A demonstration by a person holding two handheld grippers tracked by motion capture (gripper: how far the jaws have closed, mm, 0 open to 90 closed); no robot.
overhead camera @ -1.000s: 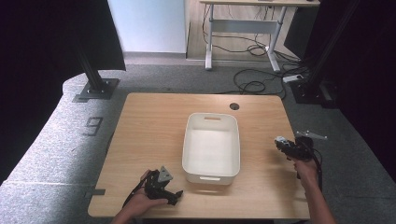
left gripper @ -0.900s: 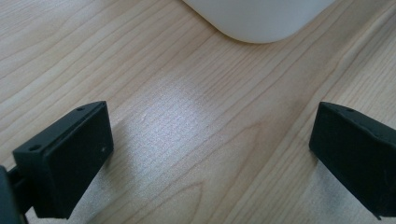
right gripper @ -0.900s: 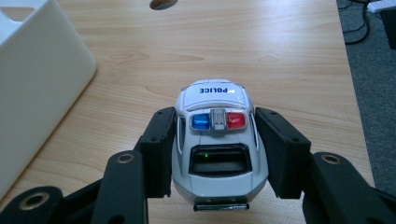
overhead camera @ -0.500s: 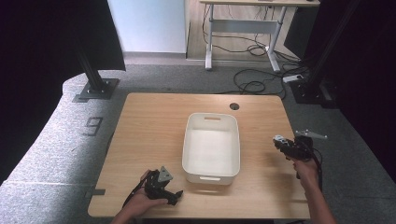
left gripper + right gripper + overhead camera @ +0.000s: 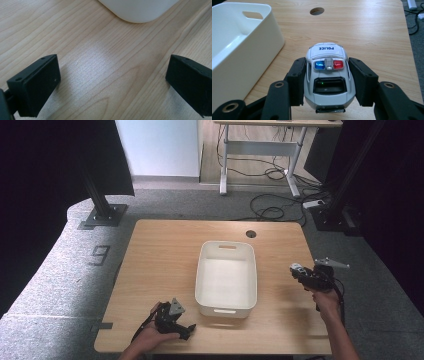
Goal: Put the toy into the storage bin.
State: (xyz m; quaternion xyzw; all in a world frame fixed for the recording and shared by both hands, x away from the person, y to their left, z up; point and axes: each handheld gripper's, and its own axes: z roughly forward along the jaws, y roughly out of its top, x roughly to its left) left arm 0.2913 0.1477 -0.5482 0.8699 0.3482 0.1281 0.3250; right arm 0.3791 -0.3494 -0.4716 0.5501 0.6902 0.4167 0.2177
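Note:
A white toy police car (image 5: 328, 72) with a blue and red light bar sits between the jaws of my right gripper (image 5: 327, 80), which is shut on its sides. In the high view this gripper (image 5: 302, 274) hovers over the table's right edge with the car (image 5: 296, 268) at its tip. An empty white plastic bin (image 5: 226, 276) with handle slots stands in the middle of the wooden table (image 5: 160, 255). My left gripper (image 5: 184, 329) rests near the front edge, left of the bin's near corner, with its jaws wide open over bare wood (image 5: 112, 75).
A round cable hole (image 5: 251, 234) pierces the table at the back, right of centre. The bin's rounded corner (image 5: 136, 11) lies just beyond the left gripper's jaws. Grey floor mats, black stands and a desk with cables surround the table.
The right gripper with the car has shifted slightly left toward the bin. The left gripper has stayed in place.

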